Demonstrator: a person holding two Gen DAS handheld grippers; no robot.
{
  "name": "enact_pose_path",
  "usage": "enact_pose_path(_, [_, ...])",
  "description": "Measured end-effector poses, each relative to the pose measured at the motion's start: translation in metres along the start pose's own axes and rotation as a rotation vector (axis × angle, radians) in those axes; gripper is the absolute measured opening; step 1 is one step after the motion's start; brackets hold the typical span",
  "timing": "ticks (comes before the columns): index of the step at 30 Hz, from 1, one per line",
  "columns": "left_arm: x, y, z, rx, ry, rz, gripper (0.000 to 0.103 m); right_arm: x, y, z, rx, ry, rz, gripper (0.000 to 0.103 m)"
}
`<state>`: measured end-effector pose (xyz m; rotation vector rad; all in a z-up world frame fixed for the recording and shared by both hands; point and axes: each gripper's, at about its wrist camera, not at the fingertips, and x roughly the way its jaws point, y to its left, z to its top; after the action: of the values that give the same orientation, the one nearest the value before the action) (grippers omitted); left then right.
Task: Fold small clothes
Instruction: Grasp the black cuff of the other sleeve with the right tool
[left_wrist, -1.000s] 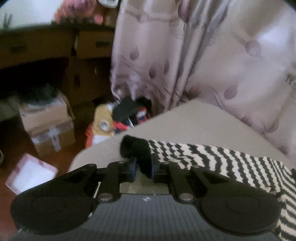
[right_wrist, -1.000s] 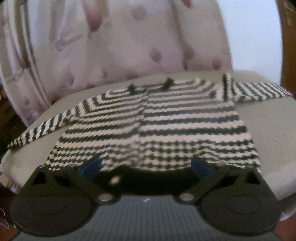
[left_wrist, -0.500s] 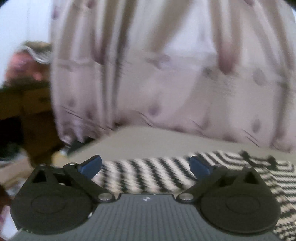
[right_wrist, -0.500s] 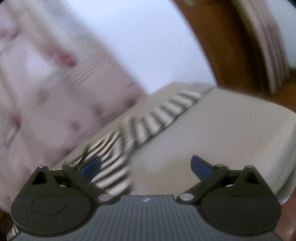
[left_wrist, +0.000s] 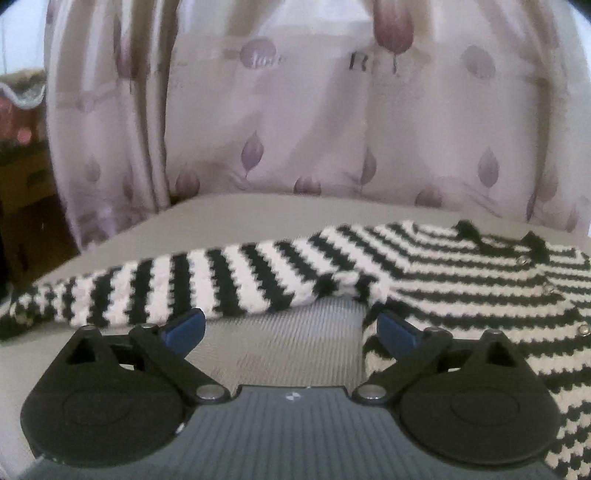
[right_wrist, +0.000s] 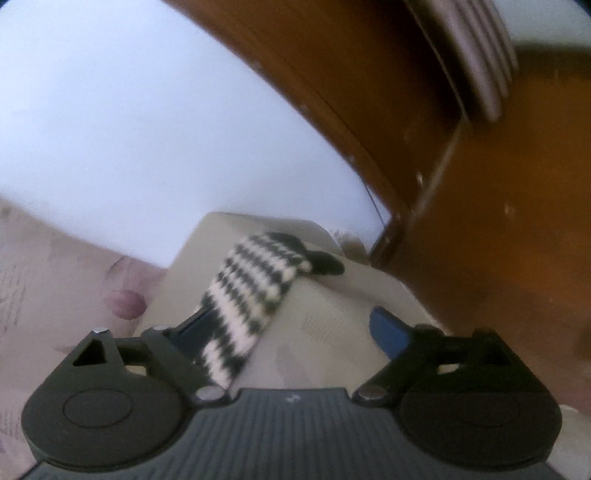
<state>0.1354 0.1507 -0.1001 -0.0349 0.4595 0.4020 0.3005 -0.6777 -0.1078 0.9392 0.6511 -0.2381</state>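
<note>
Striped cardigan (left_wrist: 461, 280) spread flat; left hand-held gripper (left_wrist: 291, 328) wide, empty; right hand-held gripper (right_wrist: 291, 332), narrowing, straddles its sleeve (right_wrist: 255, 284), unclamped: pinch nearer the cuff.

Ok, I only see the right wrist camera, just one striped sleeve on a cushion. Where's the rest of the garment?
Observer: The black-and-white striped knitted cardigan lies spread flat on the grey cushion, buttoned front up.
Operator: And the other sleeve?
Observer: Its other sleeve stretches out straight, unfolded.
Operator: Is the left gripper holding it?
Observer: No. The left gripper has just opened; only bare cushion lies between its jaws.
</note>
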Motion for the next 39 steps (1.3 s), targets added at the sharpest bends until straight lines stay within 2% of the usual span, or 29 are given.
enact_pose_path(2, [0.004,-0.001,-0.002,0.002,0.036,0.015,0.099,0.021,-0.010,0.008,0.066,0.032,0.032,0.087])
enact_pose_path(3, [0.005,0.000,-0.002,0.006,0.050,0.021,0.099,0.030,-0.015,0.010,0.110,0.037,0.047,0.082])
enact_pose_path(6, [0.012,-0.002,-0.002,0.029,0.094,0.032,0.100,0.054,-0.026,0.018,0.236,0.037,0.125,0.078])
enact_pose_path(8, [0.016,-0.006,-0.002,0.054,0.119,0.040,0.103,0.068,-0.032,0.021,0.295,0.035,0.150,0.069])
enact_pose_path(9, [0.017,-0.008,-0.002,0.067,0.125,0.045,0.103,0.072,-0.034,0.022,0.311,0.017,0.161,0.053])
enact_pose_path(10, [0.017,-0.011,-0.002,0.080,0.128,0.049,0.103,0.075,-0.034,0.022,0.311,0.000,0.168,0.031])
enact_pose_path(14, [0.016,-0.016,-0.004,0.117,0.122,0.069,0.103,0.076,-0.030,0.019,0.235,-0.065,0.172,0.007])
enact_pose_path(17, [0.015,-0.017,-0.004,0.128,0.118,0.076,0.103,0.055,-0.024,0.016,0.176,-0.154,0.221,0.006])
enact_pose_path(19, [0.015,-0.017,-0.004,0.133,0.116,0.078,0.103,0.032,-0.018,0.009,0.147,-0.170,0.253,0.006])
enact_pose_path(25, [0.015,-0.012,-0.003,0.110,0.124,0.064,0.103,-0.071,-0.021,-0.039,0.145,-0.265,0.341,0.006])
enact_pose_path(28, [0.016,-0.010,-0.002,0.094,0.131,0.057,0.103,-0.110,-0.040,-0.064,0.175,-0.274,0.311,0.006])
enact_pose_path(34, [0.016,-0.009,-0.002,0.061,0.132,0.047,0.103,-0.129,-0.089,-0.130,0.294,-0.169,0.147,0.006])
enact_pose_path(36, [0.016,-0.006,-0.002,0.036,0.138,0.039,0.103,-0.127,-0.106,-0.138,0.345,-0.172,0.165,0.006])
enact_pose_path(39, [0.018,-0.004,-0.001,0.009,0.149,0.026,0.103,-0.137,-0.111,-0.143,0.381,-0.172,0.193,0.009])
